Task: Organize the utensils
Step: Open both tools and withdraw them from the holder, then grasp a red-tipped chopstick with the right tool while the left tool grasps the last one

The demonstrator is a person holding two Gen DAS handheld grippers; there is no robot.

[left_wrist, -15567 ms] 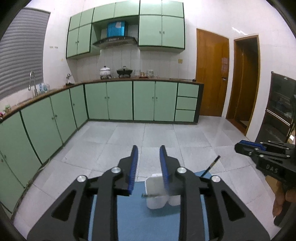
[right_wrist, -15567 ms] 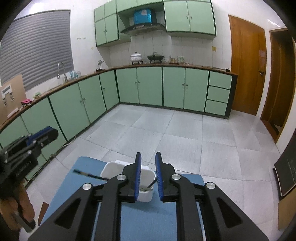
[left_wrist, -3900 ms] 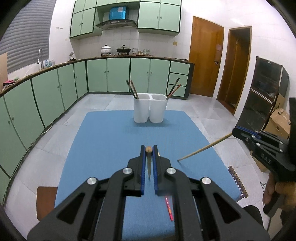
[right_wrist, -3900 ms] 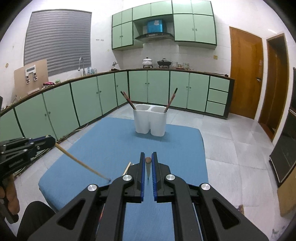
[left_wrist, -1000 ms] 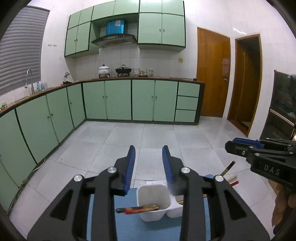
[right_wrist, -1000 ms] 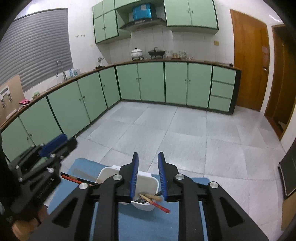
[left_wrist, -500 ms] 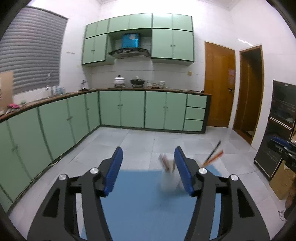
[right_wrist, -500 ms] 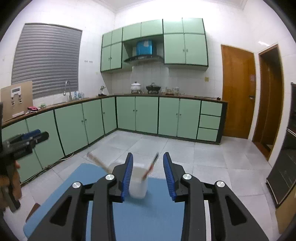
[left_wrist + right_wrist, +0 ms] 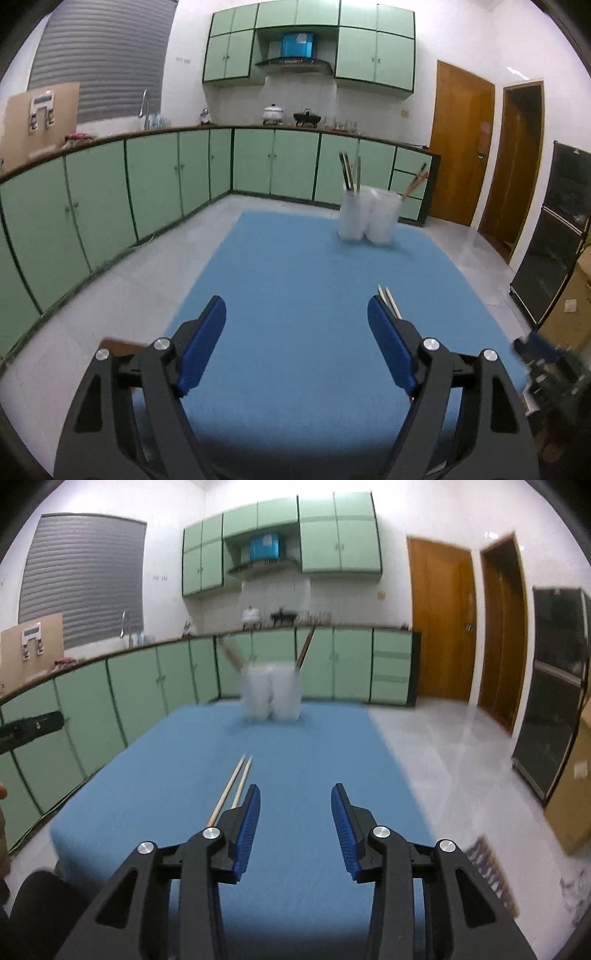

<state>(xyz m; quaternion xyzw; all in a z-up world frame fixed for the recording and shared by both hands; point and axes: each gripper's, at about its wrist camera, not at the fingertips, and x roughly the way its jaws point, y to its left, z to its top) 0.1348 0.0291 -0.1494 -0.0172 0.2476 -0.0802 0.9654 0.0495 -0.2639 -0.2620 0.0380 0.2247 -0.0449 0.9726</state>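
Note:
A white two-cup utensil holder point(image 9: 367, 219) stands at the far end of the blue table point(image 9: 295, 295), with chopsticks upright in both cups; it also shows blurred in the right wrist view point(image 9: 271, 692). A pair of pale wooden chopsticks point(image 9: 234, 784) lies on the cloth, just ahead of my right gripper's left finger; in the left wrist view the chopsticks point(image 9: 388, 297) show beside the right finger. My left gripper point(image 9: 295, 332) is wide open and empty over the near end. My right gripper point(image 9: 294, 821) is open and empty too.
Green kitchen cabinets point(image 9: 110, 192) run along the left and back walls. Wooden doors point(image 9: 439, 627) and a black appliance point(image 9: 554, 686) stand to the right. A cardboard box point(image 9: 576, 790) sits on the floor at right. The other gripper shows at each view's edge point(image 9: 29, 731).
Both grippers have pulled back from the holder to the near end of the table and opened wide. The chopsticks lying on the cloth have come into view.

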